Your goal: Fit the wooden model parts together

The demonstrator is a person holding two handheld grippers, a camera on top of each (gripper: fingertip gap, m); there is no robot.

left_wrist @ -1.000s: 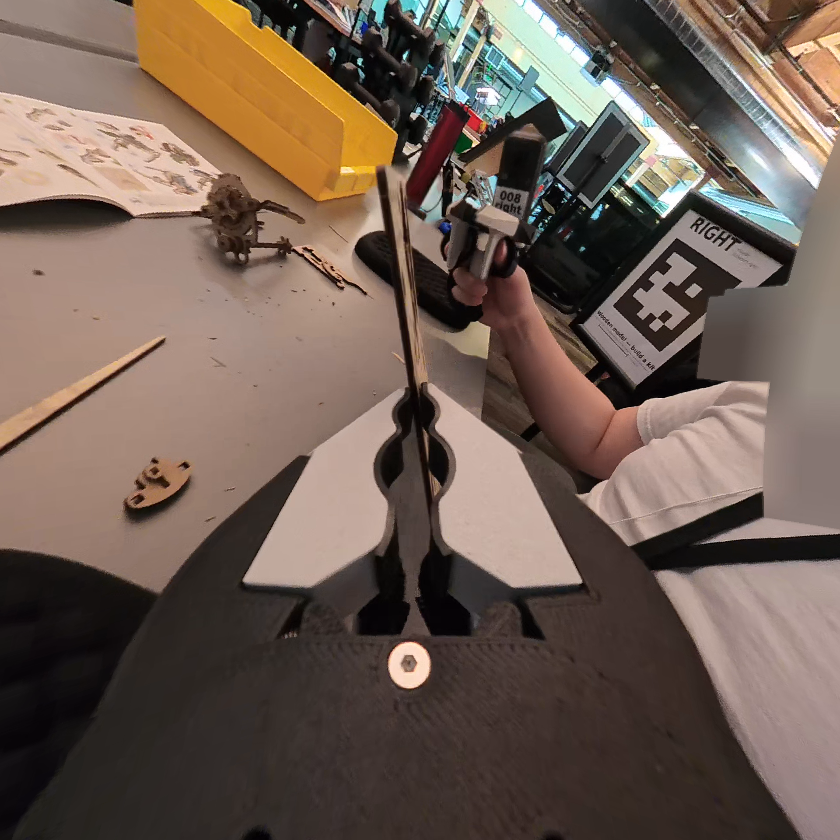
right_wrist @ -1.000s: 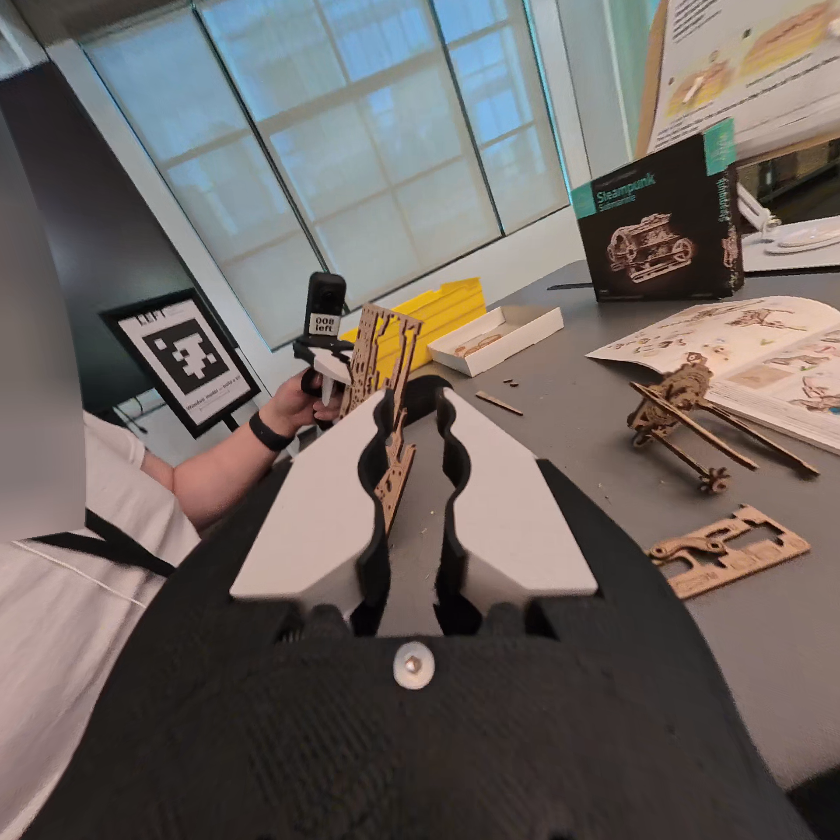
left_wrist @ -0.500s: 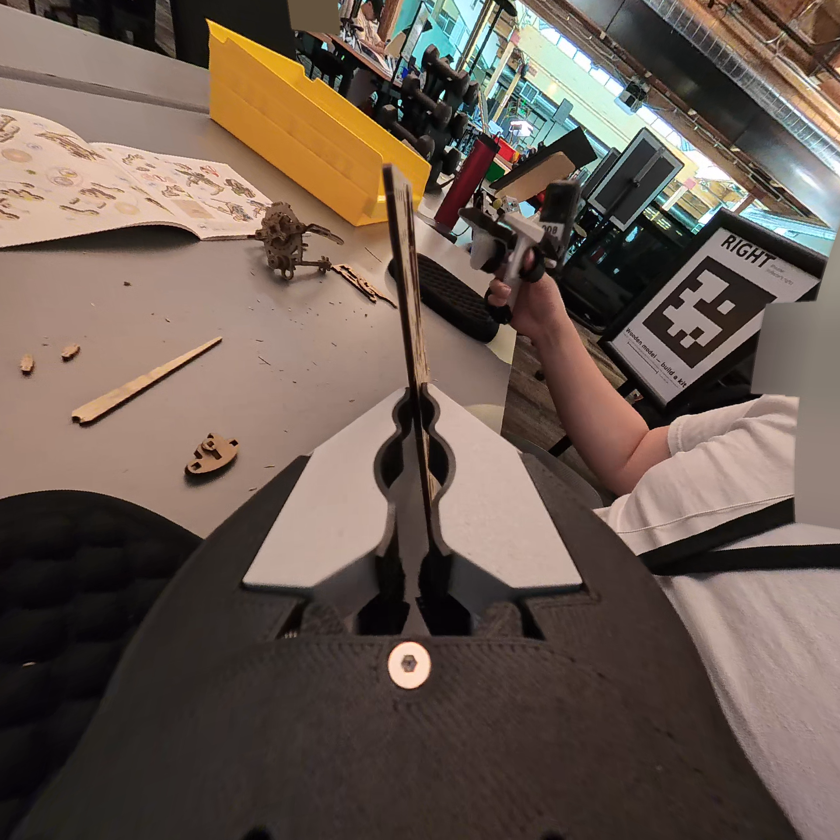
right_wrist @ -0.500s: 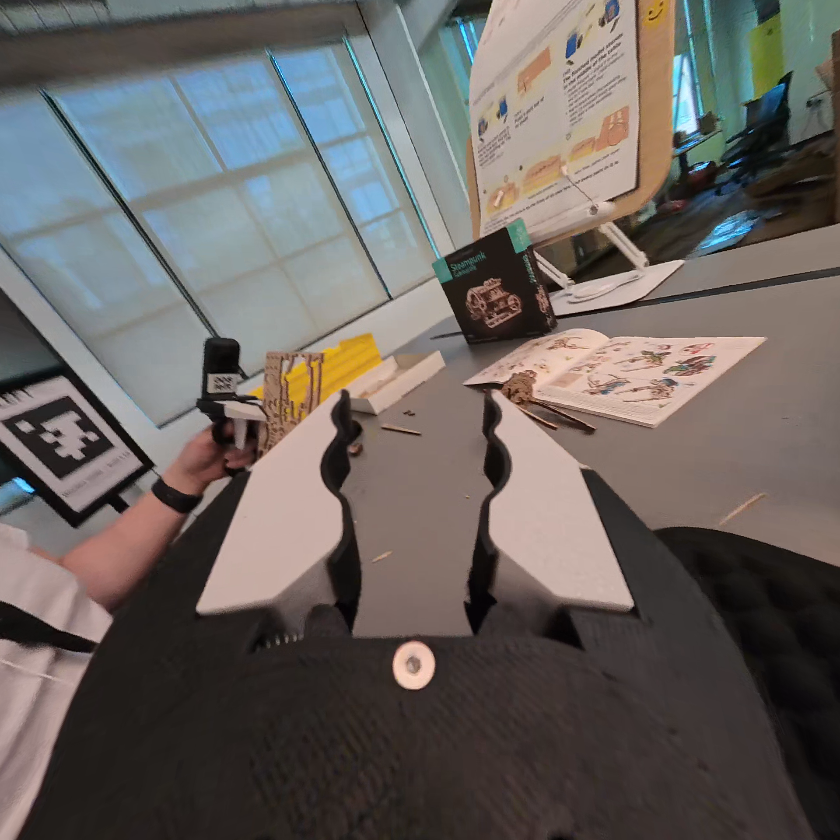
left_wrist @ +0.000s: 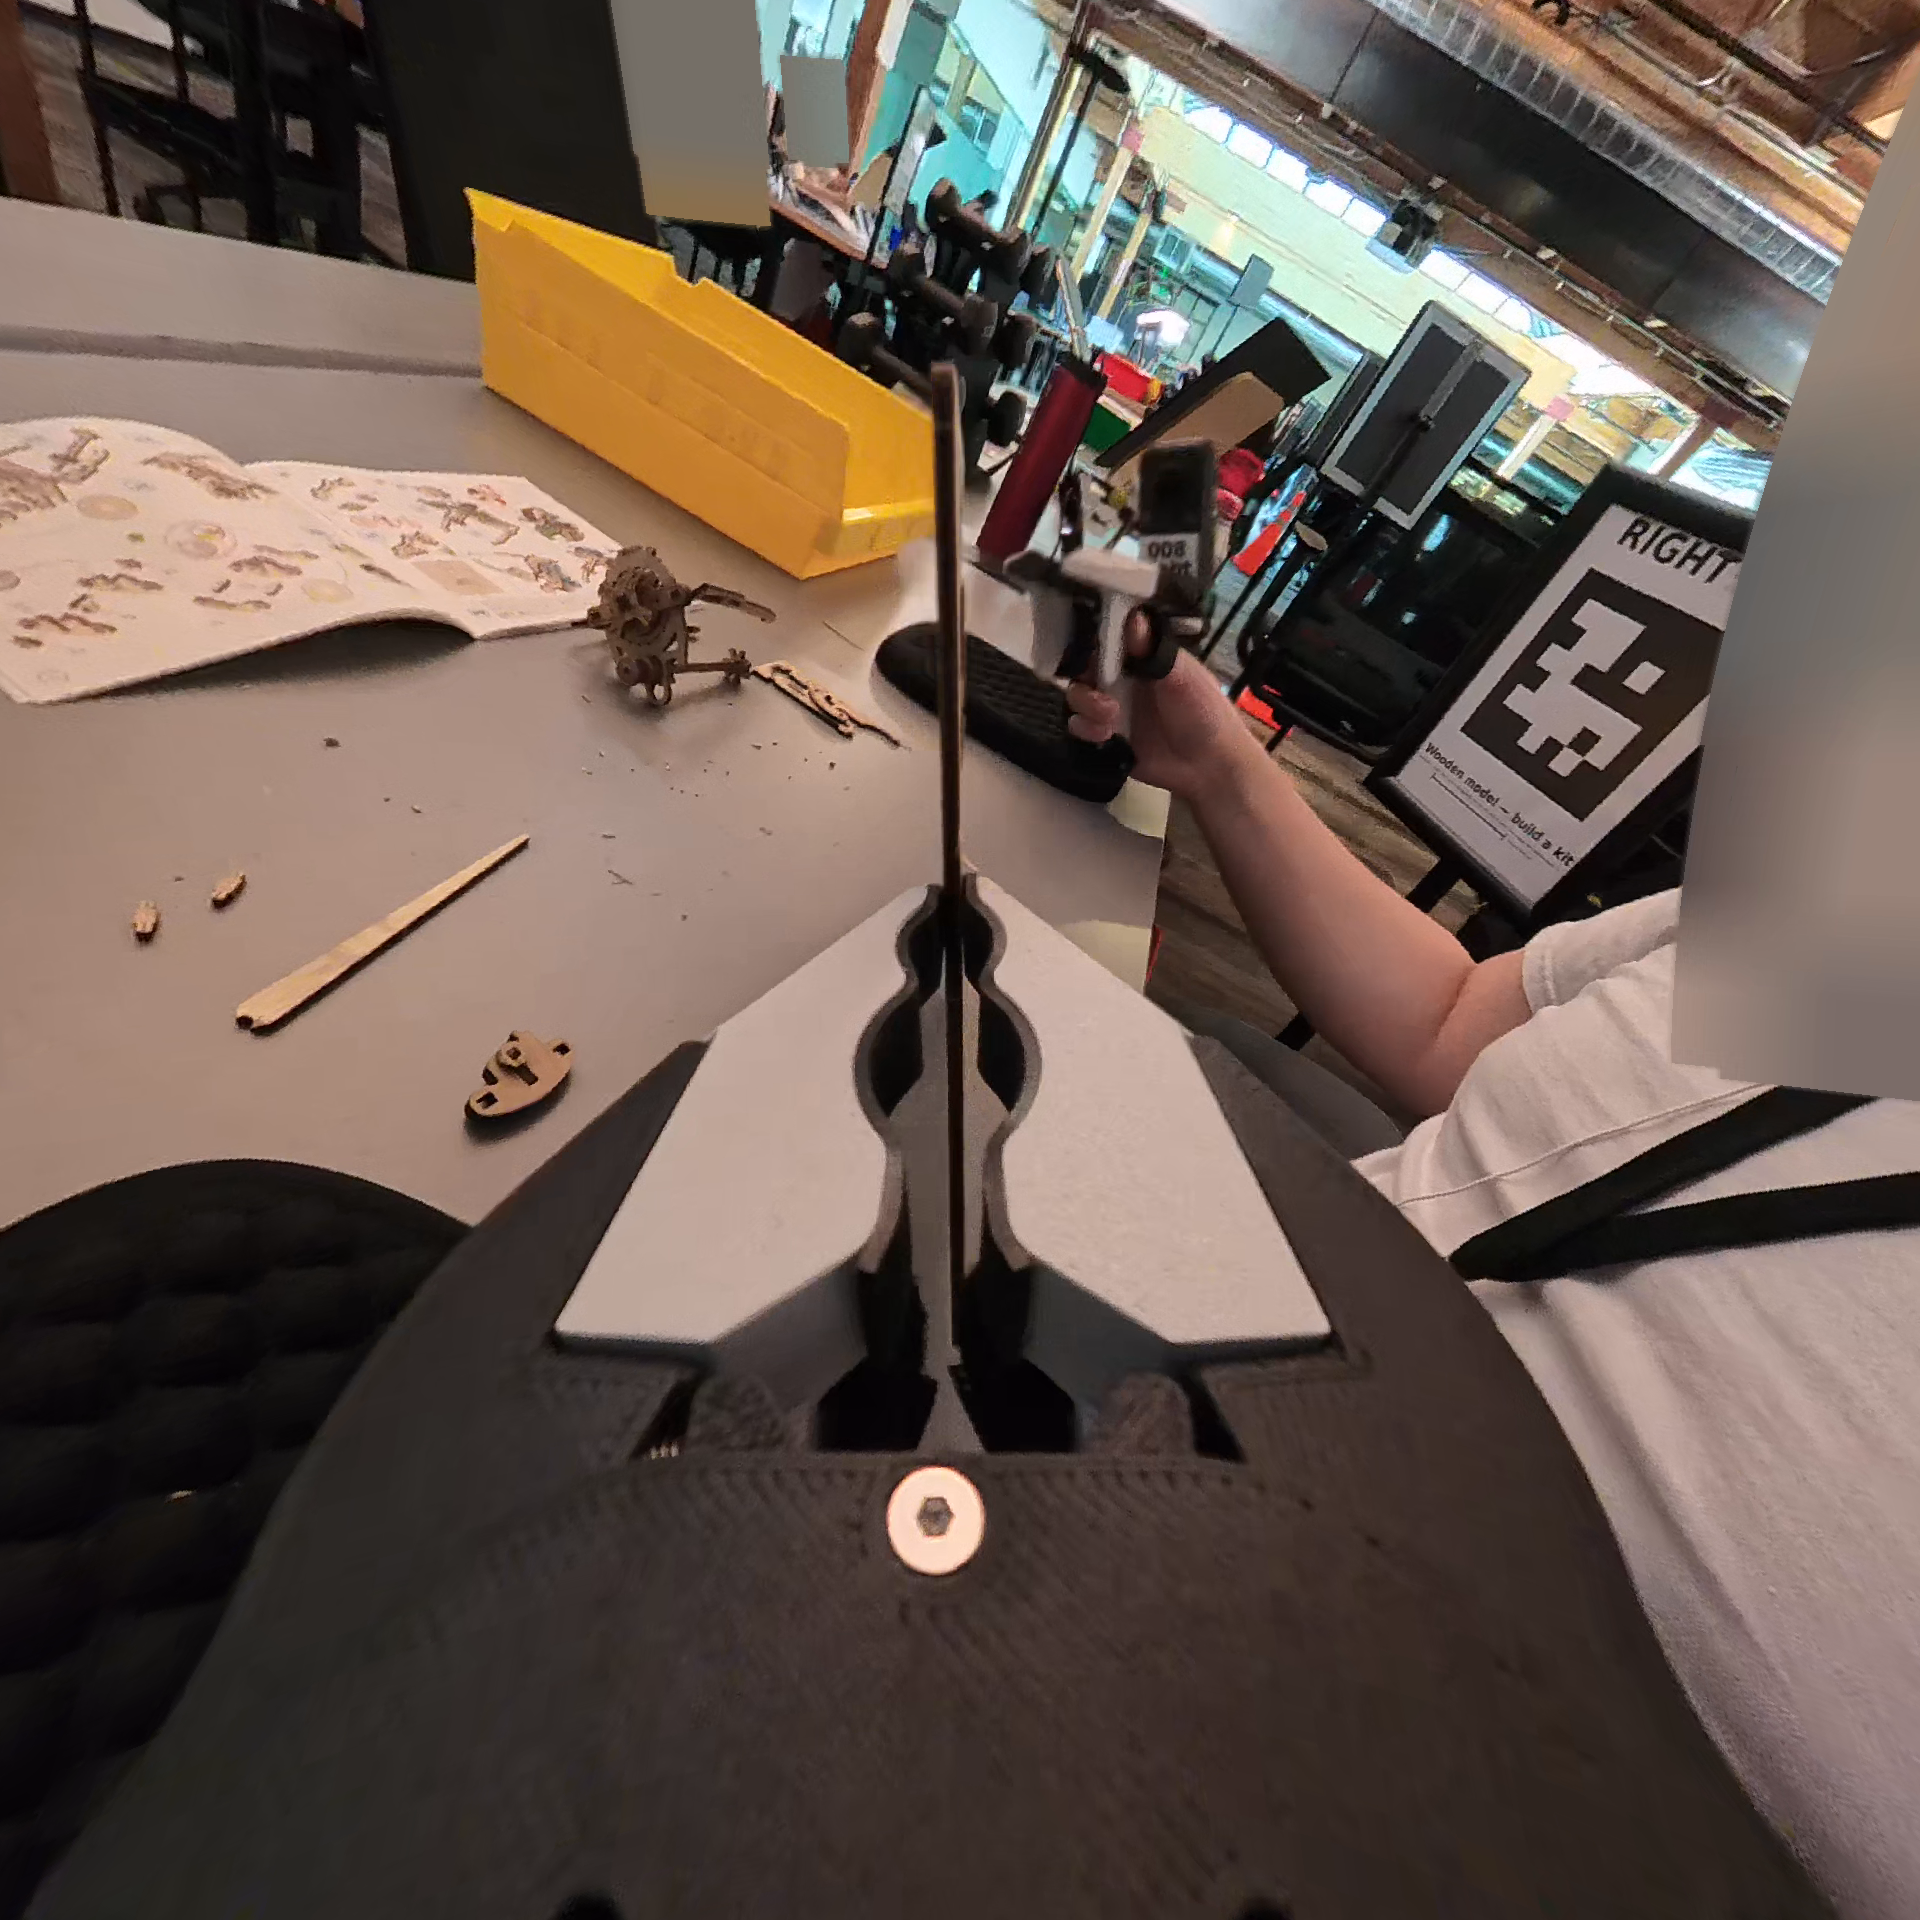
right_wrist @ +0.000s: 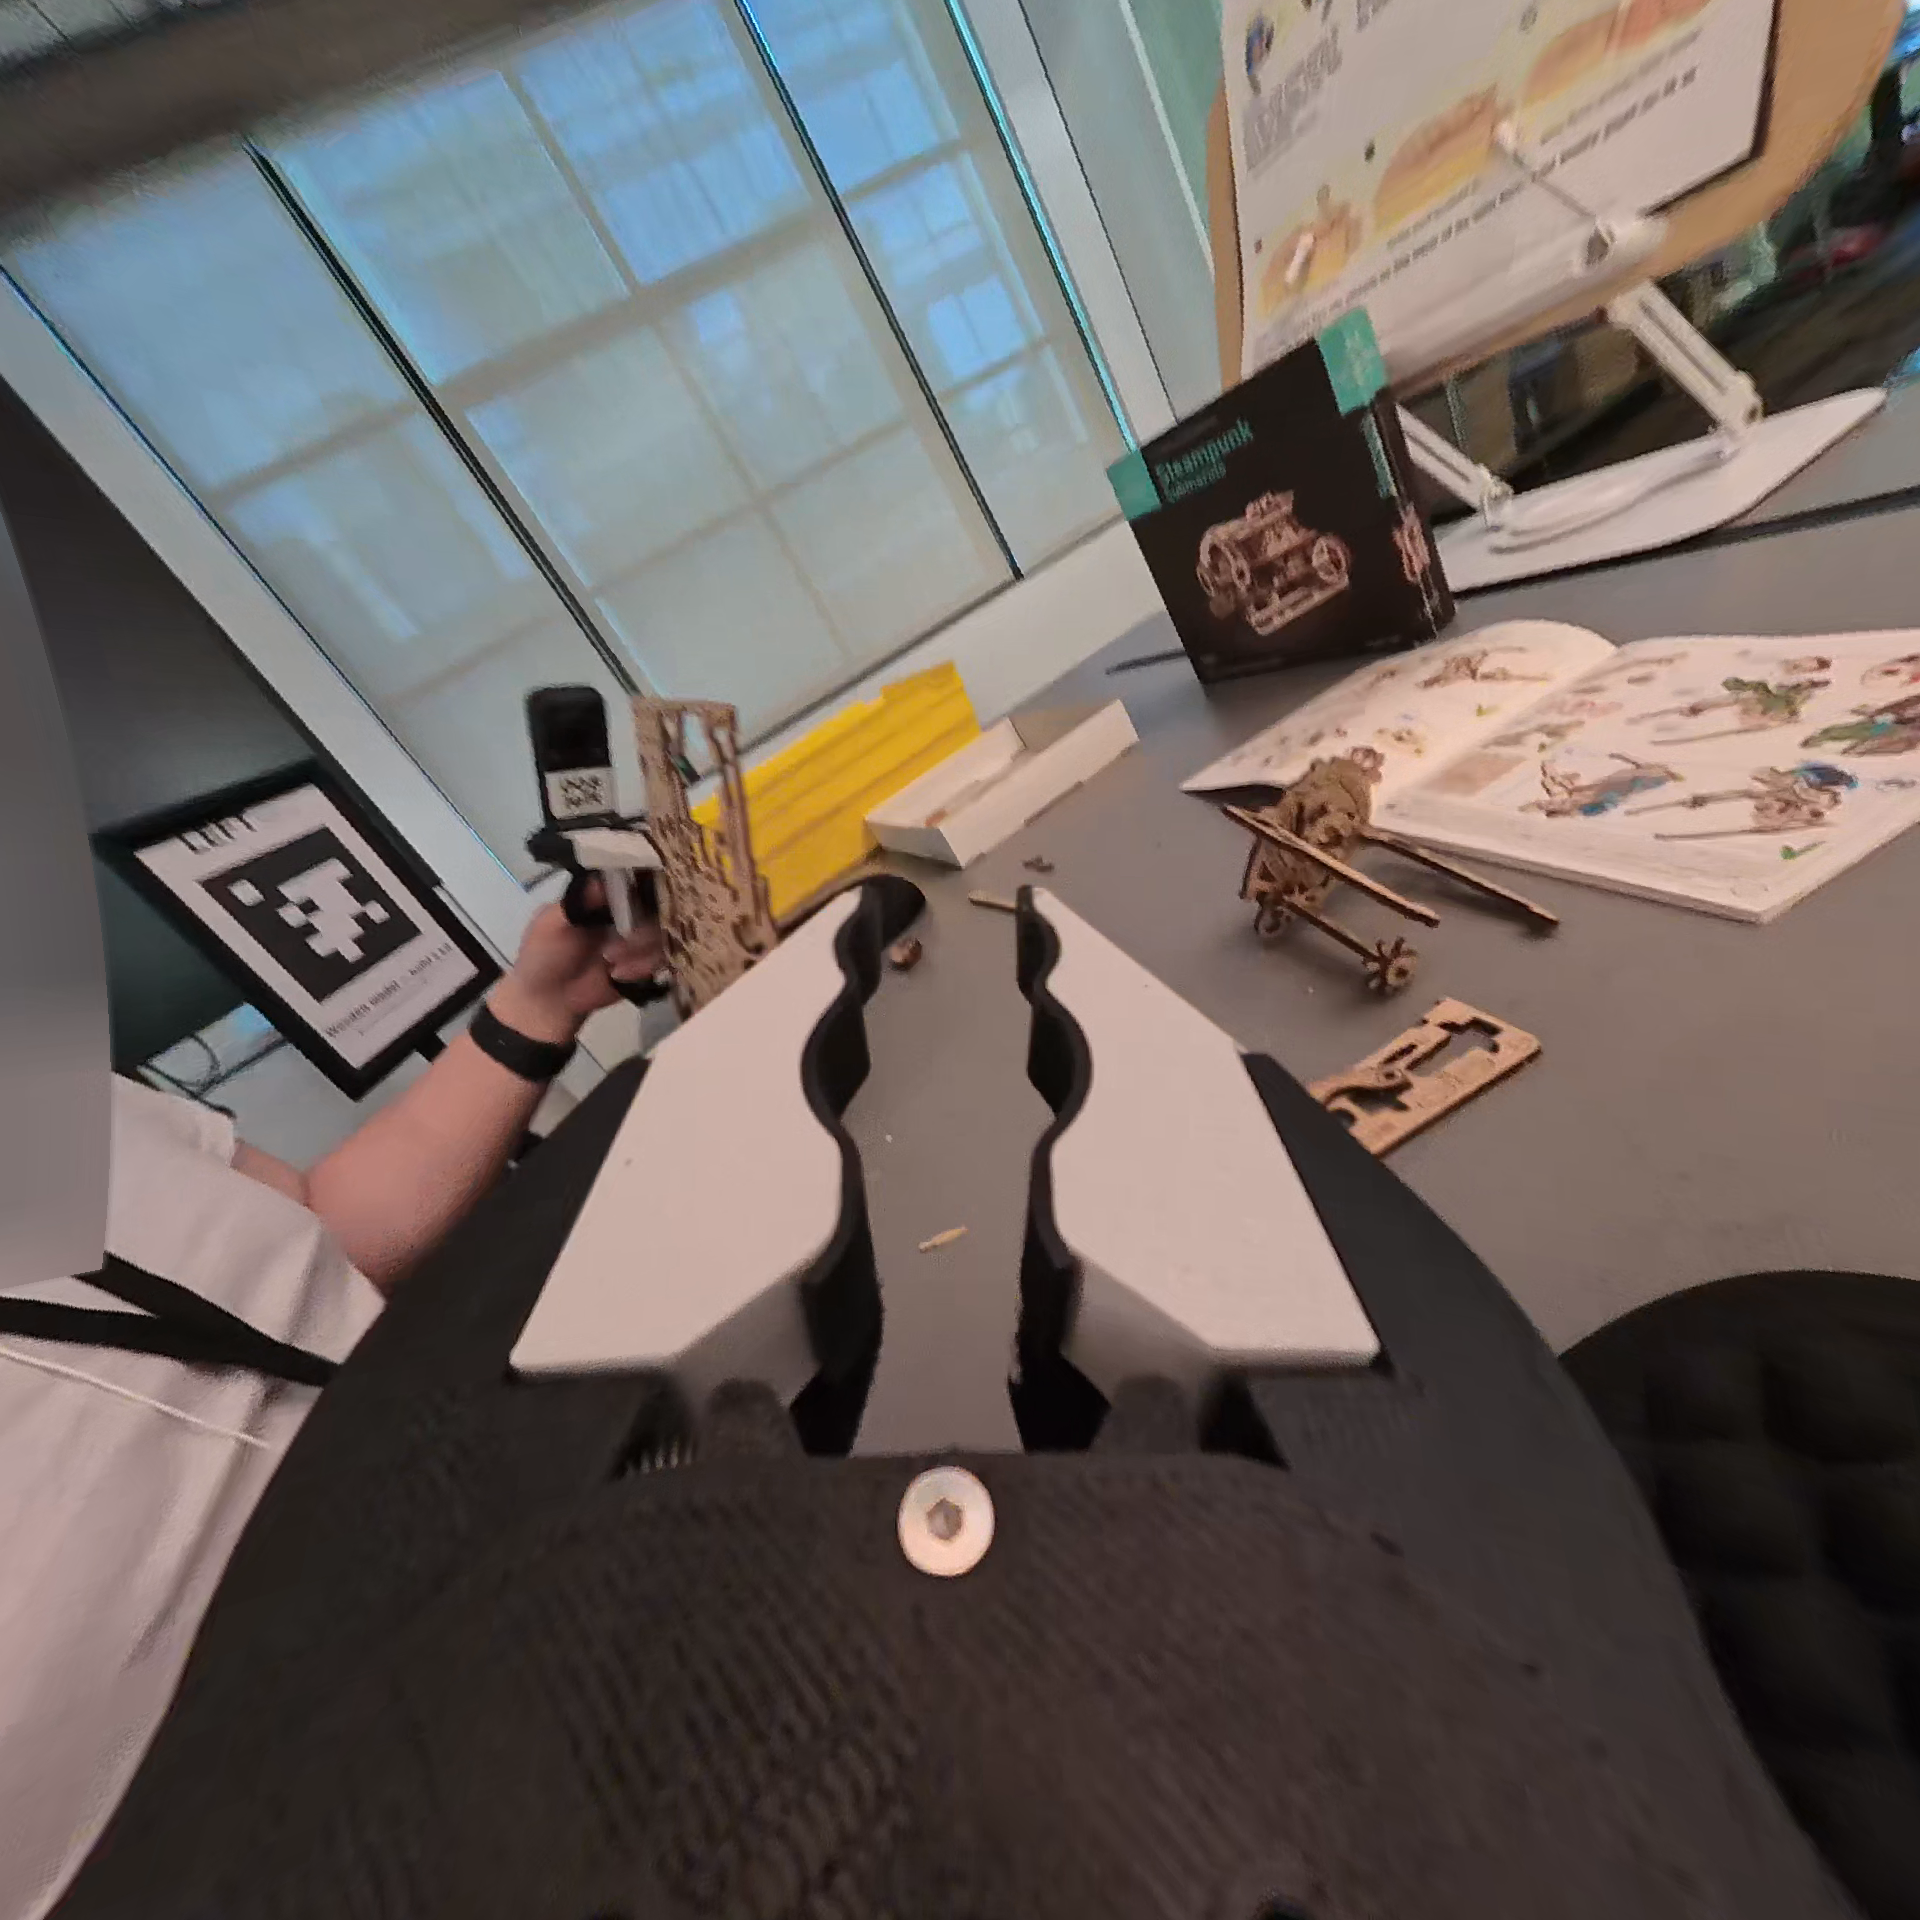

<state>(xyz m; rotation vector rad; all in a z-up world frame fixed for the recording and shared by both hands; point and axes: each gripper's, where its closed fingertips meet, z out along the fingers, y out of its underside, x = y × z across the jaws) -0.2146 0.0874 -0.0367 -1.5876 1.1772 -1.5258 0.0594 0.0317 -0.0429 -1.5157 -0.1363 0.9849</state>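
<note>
both tongs are up off the worktop. my left gripper (left_wrist: 948,904) is clamped on a thin wooden parts sheet (left_wrist: 948,644), edge-on to its own camera and standing upright; from the right wrist view the sheet (right_wrist: 698,842) shows its face, pale ply cut through with many empty outlines. my right gripper (right_wrist: 940,914) has its fingers spread with nothing between them, only grey surface and a tiny wood chip (right_wrist: 941,1237) below.

the grey worktop (left_wrist: 644,831) is dusted with wood crumbs. a part-built wooden model (right_wrist: 1314,831) of gears and rods stands by the near edge of an open instruction booklet (right_wrist: 1662,758). a flat offcut frame (right_wrist: 1418,1070) lies nearer my right gripper. a small loose wooden piece (left_wrist: 517,1072) and a long wooden sliver (left_wrist: 379,935) lie toward the left side. a yellow bin (left_wrist: 686,384) sits at the far edge, with a shallow white tray (right_wrist: 992,784) beside it, and the dark kit box (right_wrist: 1288,520) stands upright behind the booklet. black padded mats (left_wrist: 997,696) rest at the near edge.

large windows run along one wall; an illustrated board (right_wrist: 1475,135) leans on a stand.
</note>
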